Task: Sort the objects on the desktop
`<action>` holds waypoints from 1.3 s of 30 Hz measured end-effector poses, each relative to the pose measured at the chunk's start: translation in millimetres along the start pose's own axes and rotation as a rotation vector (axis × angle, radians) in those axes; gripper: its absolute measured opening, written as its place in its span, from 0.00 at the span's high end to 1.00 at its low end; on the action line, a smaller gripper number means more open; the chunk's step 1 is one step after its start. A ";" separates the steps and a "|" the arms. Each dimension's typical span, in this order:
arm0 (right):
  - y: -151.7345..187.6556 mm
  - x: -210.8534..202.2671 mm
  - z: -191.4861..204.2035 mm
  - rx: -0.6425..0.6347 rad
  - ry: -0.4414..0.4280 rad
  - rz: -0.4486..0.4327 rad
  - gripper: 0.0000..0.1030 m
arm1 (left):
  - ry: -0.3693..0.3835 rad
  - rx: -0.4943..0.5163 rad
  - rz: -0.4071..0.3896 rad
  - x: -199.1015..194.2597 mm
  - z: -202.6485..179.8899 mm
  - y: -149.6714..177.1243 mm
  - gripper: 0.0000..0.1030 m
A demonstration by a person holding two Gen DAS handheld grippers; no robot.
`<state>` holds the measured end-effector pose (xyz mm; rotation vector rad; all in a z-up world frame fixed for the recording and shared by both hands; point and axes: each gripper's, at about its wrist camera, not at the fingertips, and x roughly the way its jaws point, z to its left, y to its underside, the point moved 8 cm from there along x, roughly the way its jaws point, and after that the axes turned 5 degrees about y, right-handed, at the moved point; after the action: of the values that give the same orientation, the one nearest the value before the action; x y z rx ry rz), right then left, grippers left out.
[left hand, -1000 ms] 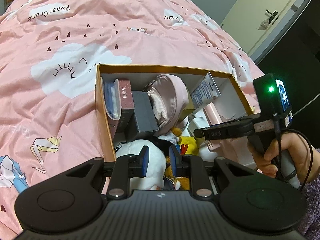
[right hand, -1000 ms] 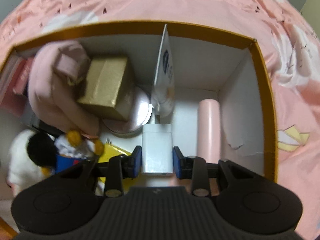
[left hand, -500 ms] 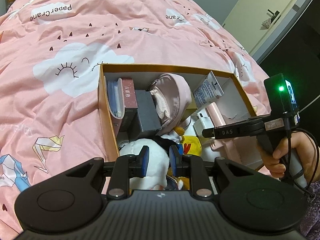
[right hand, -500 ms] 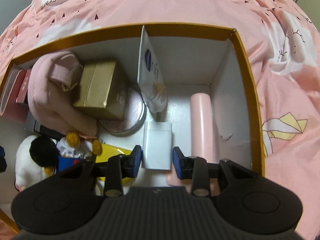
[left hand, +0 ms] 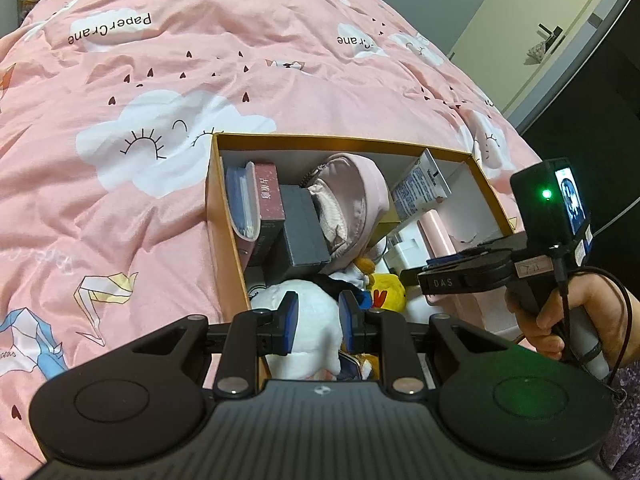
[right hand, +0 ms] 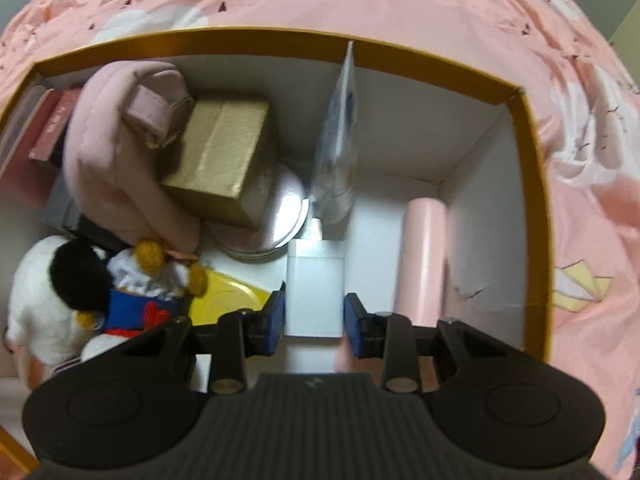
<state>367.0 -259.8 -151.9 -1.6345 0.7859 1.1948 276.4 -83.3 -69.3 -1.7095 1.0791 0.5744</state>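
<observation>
Charger between right claw fingers | pads apart, not clamped | inside box

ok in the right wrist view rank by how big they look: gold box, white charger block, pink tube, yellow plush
1. gold box
2. pink tube
3. white charger block, close to the tube, so unsure
4. yellow plush, partly hidden

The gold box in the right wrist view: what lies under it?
The gold box rests tilted on a round pink tin and leans against the pink pouch. Only the tin's near edge shows; the rest, and anything below, is covered.
</observation>
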 end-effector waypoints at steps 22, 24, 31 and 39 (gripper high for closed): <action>36.8 -118.9 18.6 0.111 0.029 -0.268 0.60 | -0.075 0.105 -0.117 -30.0 -26.0 1.2 0.52; 44.4 -126.7 24.2 0.128 0.034 -0.295 0.59 | -0.084 0.112 -0.138 -32.6 -27.4 3.9 0.50; 72.8 -135.6 41.2 0.171 0.046 -0.358 0.47 | -0.119 0.100 -0.210 -35.0 -22.2 18.4 0.33; 94.5 -137.5 49.4 0.182 0.077 -0.422 0.43 | -0.153 0.066 -0.219 -28.0 -14.2 40.8 0.26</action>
<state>222.4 -251.6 -55.4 -1.6010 0.5414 0.7450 225.9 -89.6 -61.9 -1.6708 0.7826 0.5153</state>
